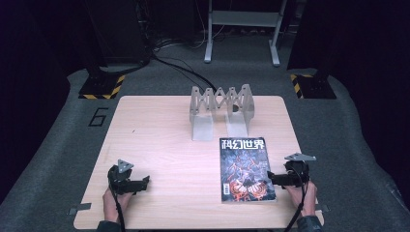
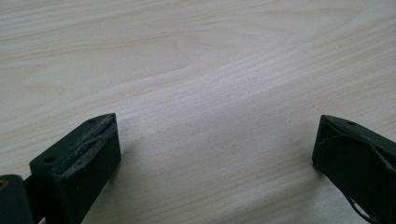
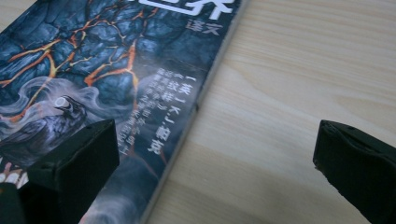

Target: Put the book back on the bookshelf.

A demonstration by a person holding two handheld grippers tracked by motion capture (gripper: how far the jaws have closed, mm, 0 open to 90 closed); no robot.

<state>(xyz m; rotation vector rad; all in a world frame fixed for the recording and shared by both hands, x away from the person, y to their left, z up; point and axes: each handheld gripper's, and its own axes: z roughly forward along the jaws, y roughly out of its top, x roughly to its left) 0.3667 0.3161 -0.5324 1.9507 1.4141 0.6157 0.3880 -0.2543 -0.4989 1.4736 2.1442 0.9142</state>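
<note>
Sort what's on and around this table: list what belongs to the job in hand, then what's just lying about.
In the job:
- magazine, flat on the table, its edge between the open jaws in the right gripper view
- right gripper, open at that edge
- left gripper, open over bare wood

Lying about:
- grey folding rack, behind the magazine
- cables on the floor
- metal stand legs

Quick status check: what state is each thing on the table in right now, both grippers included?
Dark-covered magazine with orange cracks: closed, lying flat, cover up, on the table's right half.
Grey metal folding rack: upright, spread out, slots empty, behind the magazine.
Left gripper: open, nothing between its jaws, over bare wood.
Right gripper: open, at the magazine's right edge, not gripping it.
</note>
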